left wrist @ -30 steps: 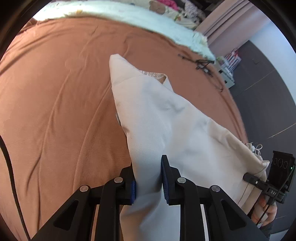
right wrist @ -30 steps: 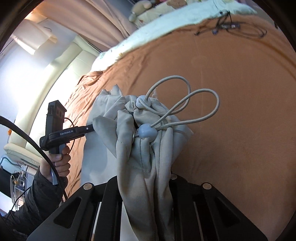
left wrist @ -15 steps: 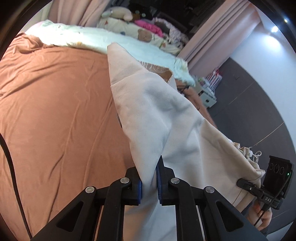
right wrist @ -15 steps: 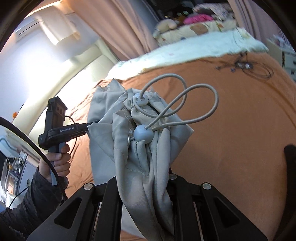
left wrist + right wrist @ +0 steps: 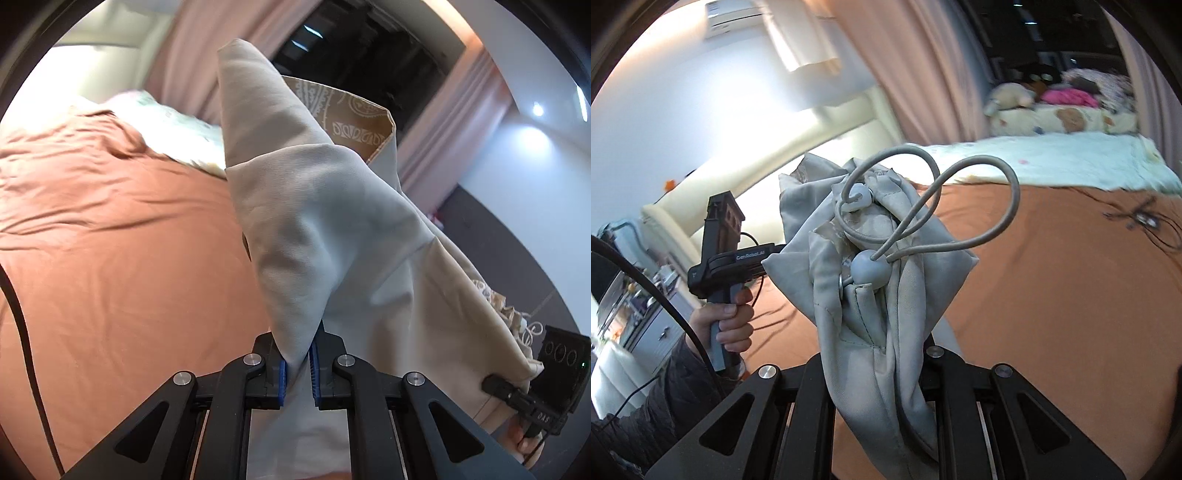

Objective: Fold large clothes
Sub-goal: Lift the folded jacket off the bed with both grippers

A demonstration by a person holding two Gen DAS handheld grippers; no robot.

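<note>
The left gripper (image 5: 297, 363) remained clamped on a fold of the beige garment (image 5: 332, 221), jaws nearly shut with only cloth between the blue pads. Compared with one second earlier, the garment was raised higher above the bed (image 5: 110, 258), its tip now against the curtains (image 5: 192, 55). The right gripper (image 5: 882, 354) stayed closed on the bunched hem, with drawcord (image 5: 960, 192) and toggle (image 5: 870, 269) protruding; this view had also tilted upward.
</note>
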